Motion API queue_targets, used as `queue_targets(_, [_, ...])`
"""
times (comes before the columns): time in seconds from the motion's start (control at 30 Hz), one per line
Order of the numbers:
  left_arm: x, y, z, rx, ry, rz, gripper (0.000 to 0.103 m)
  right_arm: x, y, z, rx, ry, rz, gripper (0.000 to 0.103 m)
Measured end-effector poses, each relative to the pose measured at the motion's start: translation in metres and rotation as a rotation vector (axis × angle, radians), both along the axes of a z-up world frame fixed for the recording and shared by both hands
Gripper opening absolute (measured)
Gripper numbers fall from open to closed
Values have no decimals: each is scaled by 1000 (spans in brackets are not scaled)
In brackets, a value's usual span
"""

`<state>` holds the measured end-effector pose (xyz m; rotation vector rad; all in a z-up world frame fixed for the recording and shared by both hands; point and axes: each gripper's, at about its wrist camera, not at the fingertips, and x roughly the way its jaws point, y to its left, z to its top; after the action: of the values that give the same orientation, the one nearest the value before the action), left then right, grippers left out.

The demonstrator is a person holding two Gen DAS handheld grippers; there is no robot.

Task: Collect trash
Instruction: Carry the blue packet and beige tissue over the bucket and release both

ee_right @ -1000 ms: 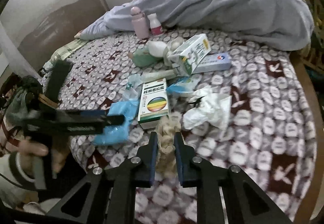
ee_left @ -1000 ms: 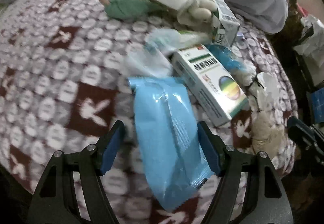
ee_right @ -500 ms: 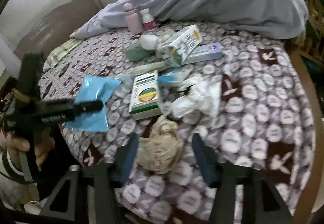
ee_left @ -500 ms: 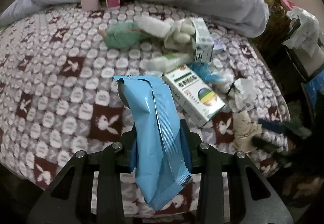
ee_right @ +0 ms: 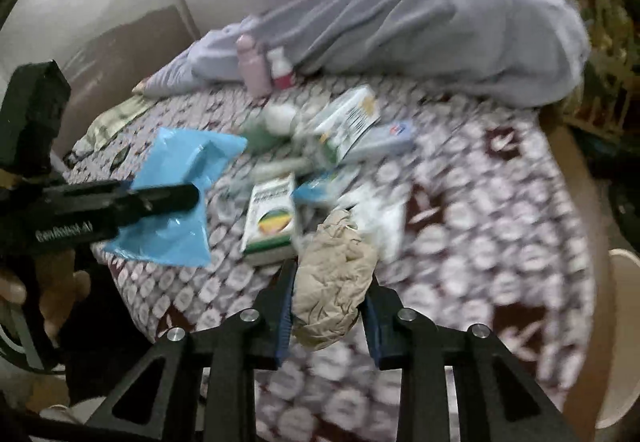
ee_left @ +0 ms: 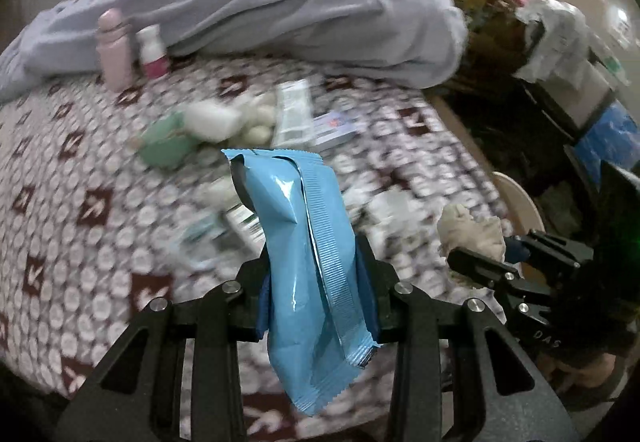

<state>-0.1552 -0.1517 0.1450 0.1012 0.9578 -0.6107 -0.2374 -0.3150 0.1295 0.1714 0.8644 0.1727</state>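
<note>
The left gripper [ee_left: 316,294] is clamping a blue wrapper [ee_left: 304,254] upright above the bed [ee_left: 80,242], its long axis running twelve to six. At three o'clock, the right gripper [ee_right: 328,306] is closing on a crumpled beige wad [ee_right: 336,282]; leftover boxes [ee_right: 272,218] are lying toward twelve.

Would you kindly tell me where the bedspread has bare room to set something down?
The bedspread lies bare to the right of the white tissue, below the grey blanket. The middle, around the rainbow box, is crowded with cartons.
</note>
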Motion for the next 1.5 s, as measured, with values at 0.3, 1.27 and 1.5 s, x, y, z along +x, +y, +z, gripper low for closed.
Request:
queue_targets(0.3, [-8, -87, 11, -14, -22, -129, 33, -24, -69, 30, -64, -43, -166, 29])
queue_targets(1.27, [-48, -301, -12, -57, 118, -431, 34, -114, -260, -2, -98, 63, -579, 29])
queue_targets(1.5, [-50, -329, -22, -81, 160, -456, 35, -124, -284, -11, -99, 82, -622, 29])
